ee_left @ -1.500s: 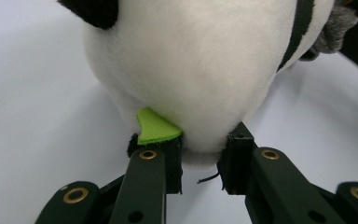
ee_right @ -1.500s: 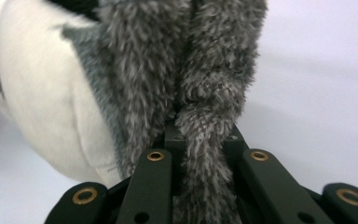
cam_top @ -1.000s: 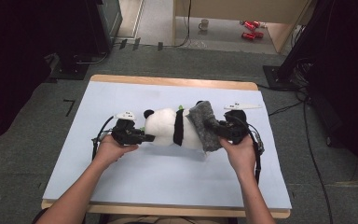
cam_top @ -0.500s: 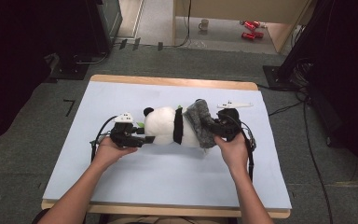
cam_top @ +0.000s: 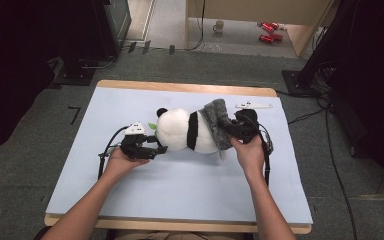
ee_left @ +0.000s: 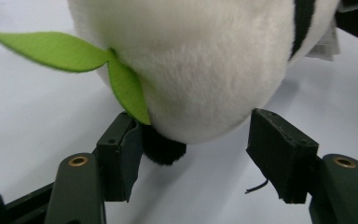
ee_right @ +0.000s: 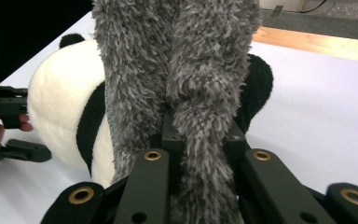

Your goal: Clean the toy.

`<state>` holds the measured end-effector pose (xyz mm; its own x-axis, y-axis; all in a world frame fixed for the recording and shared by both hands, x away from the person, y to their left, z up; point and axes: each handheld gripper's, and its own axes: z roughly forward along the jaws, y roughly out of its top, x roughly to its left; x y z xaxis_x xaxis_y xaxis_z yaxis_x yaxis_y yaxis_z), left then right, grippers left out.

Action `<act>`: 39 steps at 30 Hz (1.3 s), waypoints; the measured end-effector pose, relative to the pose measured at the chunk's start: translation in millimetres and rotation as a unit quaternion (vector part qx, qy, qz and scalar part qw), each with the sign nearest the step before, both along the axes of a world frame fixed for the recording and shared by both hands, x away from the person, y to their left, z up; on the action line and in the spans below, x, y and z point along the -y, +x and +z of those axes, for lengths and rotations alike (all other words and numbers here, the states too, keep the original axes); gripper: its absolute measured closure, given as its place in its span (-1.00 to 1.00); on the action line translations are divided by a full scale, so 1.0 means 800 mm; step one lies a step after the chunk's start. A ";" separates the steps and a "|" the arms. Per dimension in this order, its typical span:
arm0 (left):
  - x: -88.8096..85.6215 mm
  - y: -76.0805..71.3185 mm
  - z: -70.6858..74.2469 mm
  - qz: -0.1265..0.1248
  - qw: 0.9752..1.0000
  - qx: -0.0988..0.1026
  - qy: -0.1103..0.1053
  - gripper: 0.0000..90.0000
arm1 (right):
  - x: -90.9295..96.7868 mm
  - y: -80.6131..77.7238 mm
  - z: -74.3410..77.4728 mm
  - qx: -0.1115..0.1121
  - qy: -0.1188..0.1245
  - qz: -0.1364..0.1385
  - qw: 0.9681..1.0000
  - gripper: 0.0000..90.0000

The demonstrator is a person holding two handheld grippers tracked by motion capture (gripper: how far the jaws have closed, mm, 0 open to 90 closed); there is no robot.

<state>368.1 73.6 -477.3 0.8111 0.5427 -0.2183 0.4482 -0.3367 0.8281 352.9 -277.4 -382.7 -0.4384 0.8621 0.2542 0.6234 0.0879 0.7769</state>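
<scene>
We pinch the grey cloth [ee_right: 177, 70] in our right gripper [ee_right: 200, 140] to drape the panda [cam_top: 182, 131], our left gripper [ee_left: 196, 154] just opened wide, freeing its head.

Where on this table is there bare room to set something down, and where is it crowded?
Free: the wide strip of the blue mat between the plush panda and the near edge, between the forearms; the far-left corner; the right edge past the right gripper. Crowded: the middle, where the panda, the grey furry cloth and the left gripper meet.
</scene>
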 end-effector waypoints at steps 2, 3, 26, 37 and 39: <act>0.004 0.002 -0.002 0.011 1.000 0.009 -0.005 -0.23 | 0.001 0.001 -0.001 -0.003 0.003 -0.004 1.000 0.74; 0.004 0.002 -0.002 0.011 1.000 0.009 -0.005 -0.23 | 0.001 0.001 -0.001 -0.003 0.003 -0.004 1.000 0.74; 0.018 -0.029 0.027 -0.011 0.997 -0.071 -0.022 0.80 | -0.030 -0.028 0.054 0.010 0.009 0.026 1.000 0.75; 0.024 -0.031 0.021 0.013 0.997 -0.071 -0.027 0.80 | -0.104 -0.032 0.022 -0.034 0.003 0.090 0.995 0.75; 0.025 -0.031 0.020 0.018 0.997 -0.069 -0.030 0.80 | -0.117 -0.032 0.011 -0.043 -0.002 0.100 0.994 0.75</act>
